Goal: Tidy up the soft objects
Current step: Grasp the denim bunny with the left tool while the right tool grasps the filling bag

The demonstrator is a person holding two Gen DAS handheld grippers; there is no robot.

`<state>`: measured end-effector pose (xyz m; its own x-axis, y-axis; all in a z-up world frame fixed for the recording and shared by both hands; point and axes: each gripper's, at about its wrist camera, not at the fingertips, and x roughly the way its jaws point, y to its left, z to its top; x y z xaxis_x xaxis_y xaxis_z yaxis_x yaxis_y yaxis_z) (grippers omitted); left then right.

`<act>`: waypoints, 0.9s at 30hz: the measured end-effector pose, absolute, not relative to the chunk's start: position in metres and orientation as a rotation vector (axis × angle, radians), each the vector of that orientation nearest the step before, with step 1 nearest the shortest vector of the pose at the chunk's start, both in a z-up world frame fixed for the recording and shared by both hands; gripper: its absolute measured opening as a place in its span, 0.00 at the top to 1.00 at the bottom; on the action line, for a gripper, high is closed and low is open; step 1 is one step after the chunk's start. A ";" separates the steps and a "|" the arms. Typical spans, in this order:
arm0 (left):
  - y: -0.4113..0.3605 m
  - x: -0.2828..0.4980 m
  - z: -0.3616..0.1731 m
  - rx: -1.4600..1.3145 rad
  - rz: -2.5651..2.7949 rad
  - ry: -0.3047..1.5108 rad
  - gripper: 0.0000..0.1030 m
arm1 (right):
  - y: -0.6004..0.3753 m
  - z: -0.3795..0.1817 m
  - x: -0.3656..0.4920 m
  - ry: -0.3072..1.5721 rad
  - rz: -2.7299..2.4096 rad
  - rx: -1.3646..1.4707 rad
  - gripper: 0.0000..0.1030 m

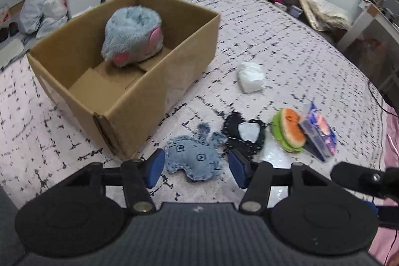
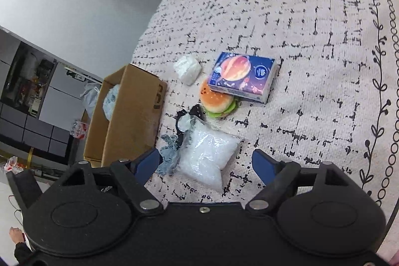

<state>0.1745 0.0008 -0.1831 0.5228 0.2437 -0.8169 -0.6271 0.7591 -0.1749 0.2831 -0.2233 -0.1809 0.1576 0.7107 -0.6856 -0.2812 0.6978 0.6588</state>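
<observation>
Progress: one fluffy blue plush [image 1: 133, 35] boxed in carton [image 1: 159, 94], upper left. Your left gripper [image 1: 197, 167] and right gripper [image 2: 207, 165] both spread, empty; denim toy [image 1: 193, 157], burger plush [image 1: 290, 132], clear bag [image 2: 208, 157] remain outside.

My left wrist view looks forward and down from low over the bed, cardboard box [image 1: 119, 71] ahead-left, denim toy [image 1: 193, 157] close between the jaws. My right wrist view sits higher, rolled, facing down. Both share the box, burger plush [image 2: 217, 101], tissue pack [image 2: 243, 76].
</observation>
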 end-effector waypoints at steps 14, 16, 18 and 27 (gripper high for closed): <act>0.017 0.185 -0.217 -0.556 0.579 0.918 0.46 | -0.204 -0.203 0.296 1.271 0.687 0.418 0.21; 0.018 0.184 -0.217 -0.568 0.574 0.909 0.59 | -0.199 -0.206 0.297 1.282 0.684 0.404 0.21; 0.018 0.183 -0.217 -0.568 0.568 0.909 0.67 | -0.194 -0.208 0.297 1.289 0.684 0.391 0.21; 0.010 0.183 -0.212 -0.598 0.492 0.915 0.78 | -0.175 -0.217 0.294 1.286 0.688 0.334 0.18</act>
<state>0.1832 0.0102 -0.2119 0.5220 0.1405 -0.8413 -0.6247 0.7345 -0.2650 0.2944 -0.1754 -0.2169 0.1205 0.6359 -0.7623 -0.2810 0.7584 0.5882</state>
